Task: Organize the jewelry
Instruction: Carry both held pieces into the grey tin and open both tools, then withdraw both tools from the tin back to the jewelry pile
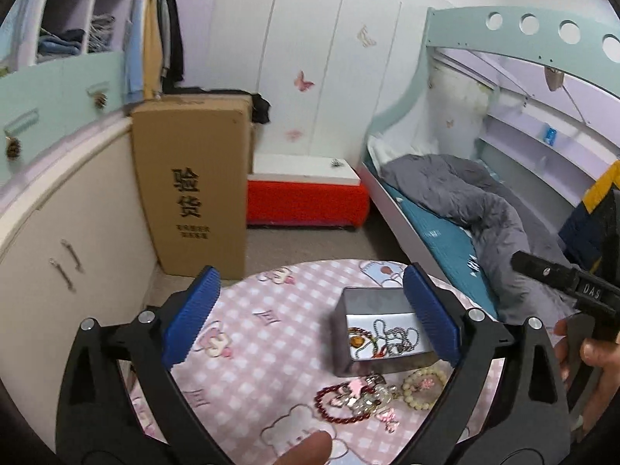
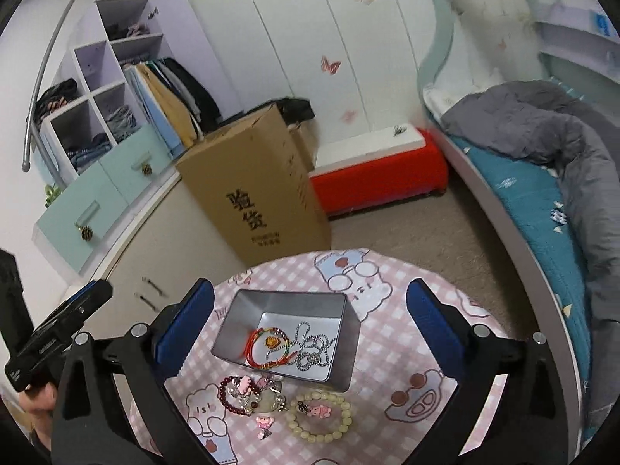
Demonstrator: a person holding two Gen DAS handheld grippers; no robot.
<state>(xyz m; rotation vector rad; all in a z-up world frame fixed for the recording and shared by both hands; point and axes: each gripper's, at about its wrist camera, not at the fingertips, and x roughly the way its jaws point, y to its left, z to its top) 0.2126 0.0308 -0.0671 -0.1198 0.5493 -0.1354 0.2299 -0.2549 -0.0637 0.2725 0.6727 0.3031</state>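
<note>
A grey metal tin (image 2: 341, 333) stands on a round table with a pink checked cloth (image 2: 387, 352). In it lie a red and gold cord bracelet (image 2: 267, 343) and a silver ball chain (image 2: 312, 348). In front of the tin lie a dark red bead bracelet (image 2: 232, 391) tangled with pink charms, and a cream bead bracelet (image 2: 321, 416). The tin (image 1: 341, 321), dark red bracelet (image 1: 329, 407) and cream bracelet (image 1: 420, 387) also show in the left wrist view. My left gripper (image 1: 310, 310) is open above the table, left of the tin. My right gripper (image 2: 310, 321) is open above the tin. Both are empty.
A tall cardboard box (image 2: 255, 190) stands on the floor behind the table, next to a cream cabinet (image 1: 58, 255). A red and white bench (image 2: 376, 166) sits by the wardrobe. A bed with a grey duvet (image 2: 542, 135) is on the right.
</note>
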